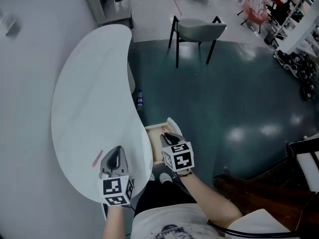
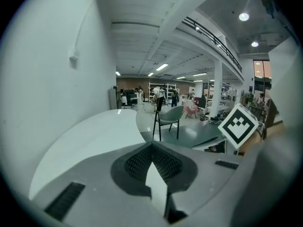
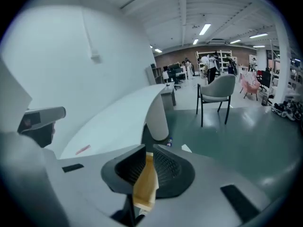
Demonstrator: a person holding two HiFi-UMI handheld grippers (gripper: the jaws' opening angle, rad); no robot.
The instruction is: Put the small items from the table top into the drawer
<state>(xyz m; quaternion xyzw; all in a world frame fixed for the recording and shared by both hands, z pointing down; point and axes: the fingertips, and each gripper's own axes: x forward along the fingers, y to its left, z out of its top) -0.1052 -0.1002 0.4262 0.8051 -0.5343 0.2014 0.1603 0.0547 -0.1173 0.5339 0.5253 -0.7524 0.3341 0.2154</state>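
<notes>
My left gripper (image 1: 117, 152) (image 2: 152, 150) hangs over the near end of the white curved table (image 1: 94, 83), jaws shut. A thin white sliver (image 2: 157, 186) shows between them; I cannot tell whether it is a held thing. A small pink item (image 1: 97, 158) (image 3: 83, 149) lies on the table just left of that gripper. My right gripper (image 1: 168, 135) (image 3: 149, 151) is above the open wooden drawer (image 1: 155, 152) at the table's right edge. It is shut on a flat tan piece (image 3: 146, 186) that stands on edge between the pads.
A grey chair (image 1: 199, 31) stands on the dark floor beyond the table. A small bottle (image 1: 140, 100) lies on the floor by the table's pedestal. Dark wooden furniture (image 1: 259, 193) is at the lower right. The wall runs along the table's left side.
</notes>
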